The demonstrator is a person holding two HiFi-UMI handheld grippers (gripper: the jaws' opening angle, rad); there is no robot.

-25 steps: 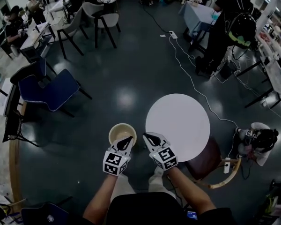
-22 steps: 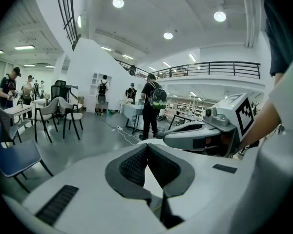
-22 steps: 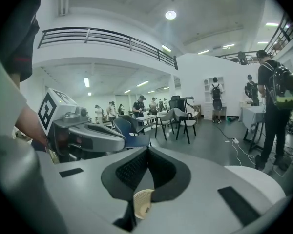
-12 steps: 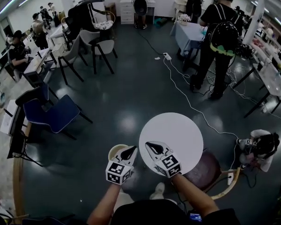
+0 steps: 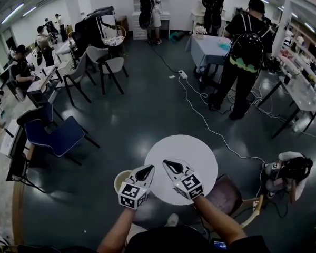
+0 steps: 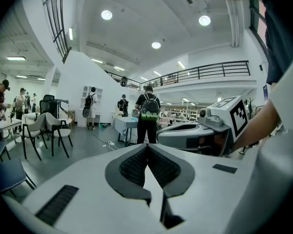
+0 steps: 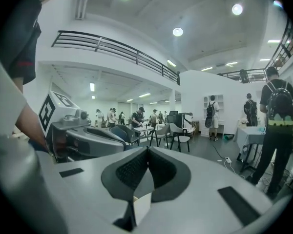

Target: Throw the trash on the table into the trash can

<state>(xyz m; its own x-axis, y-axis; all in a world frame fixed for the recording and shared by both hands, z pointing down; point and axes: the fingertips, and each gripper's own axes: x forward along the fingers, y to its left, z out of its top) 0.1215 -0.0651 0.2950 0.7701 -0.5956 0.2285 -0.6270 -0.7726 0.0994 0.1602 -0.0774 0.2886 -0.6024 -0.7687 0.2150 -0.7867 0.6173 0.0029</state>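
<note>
Table (image 5: 192, 152) looks bare, trash can (image 5: 119, 181) just beside it. Left gripper (image 5: 146, 169) and right gripper (image 5: 167, 164) both pressed together, empty. Task looks done; nothing left to grab.

We view a large hall with a dark, glossy floor (image 5: 147, 109) that mirrors the lamps, white walls (image 6: 75, 82) and a white shelf unit (image 7: 205, 100) at the far end. A railed balcony (image 6: 205, 72) runs beneath a ceiling set with round recessed lights (image 6: 106, 14). At the left we note a blue chair (image 5: 60, 136), grey chairs (image 5: 111, 65) and desks (image 5: 39, 70) with seated people, while at the right a power strip (image 5: 183, 75) with its white cable lies near a cloth-covered table (image 5: 208, 46) and standing people with backpacks (image 5: 242, 51).
</note>
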